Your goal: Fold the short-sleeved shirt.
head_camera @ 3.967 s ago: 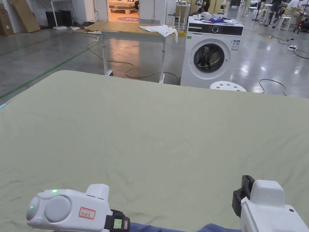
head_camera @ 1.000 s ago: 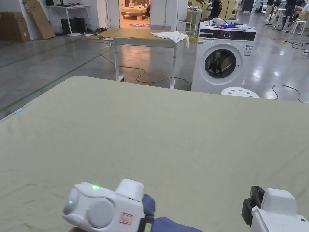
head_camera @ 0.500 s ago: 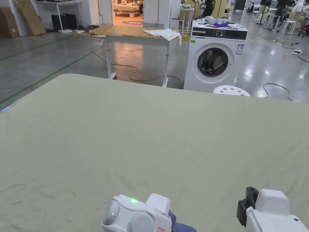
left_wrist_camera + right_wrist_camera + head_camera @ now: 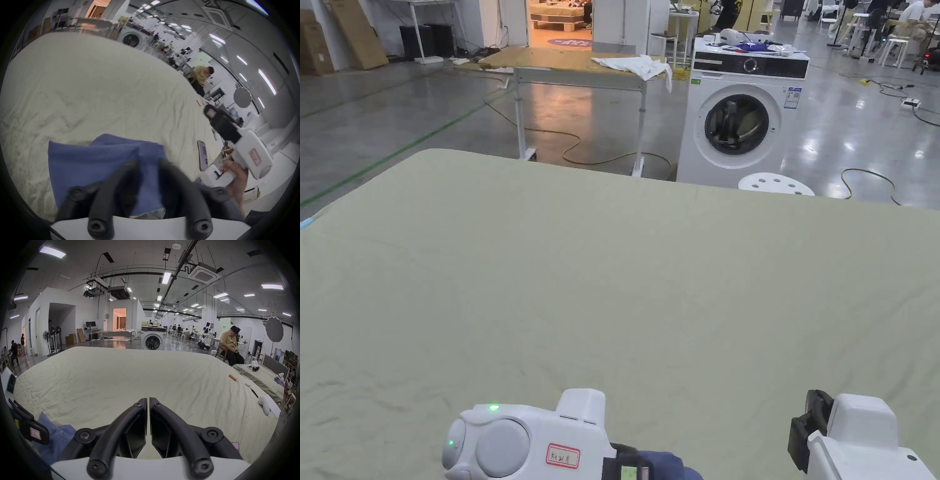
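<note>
Left gripper point(image 4: 146, 162) jaws pinch blue shirt point(image 4: 97, 162) (blurred); right gripper point(image 4: 148, 400) jaws together, holding nothing.

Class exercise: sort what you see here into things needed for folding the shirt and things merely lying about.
For the job: blue shirt; left tool; right tool; bed sheet.

Lying about: phone; orange cylinder; white controller; washing machine.

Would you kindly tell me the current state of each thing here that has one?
blue shirt: bunched at the near edge of the bed, unfolded.
left tongs: blurred, jaws around the blue shirt, grip unclear.
right tongs: shut, holding nothing.
washing machine: door closed.
bed sheet: spread out, lightly wrinkled.
</note>
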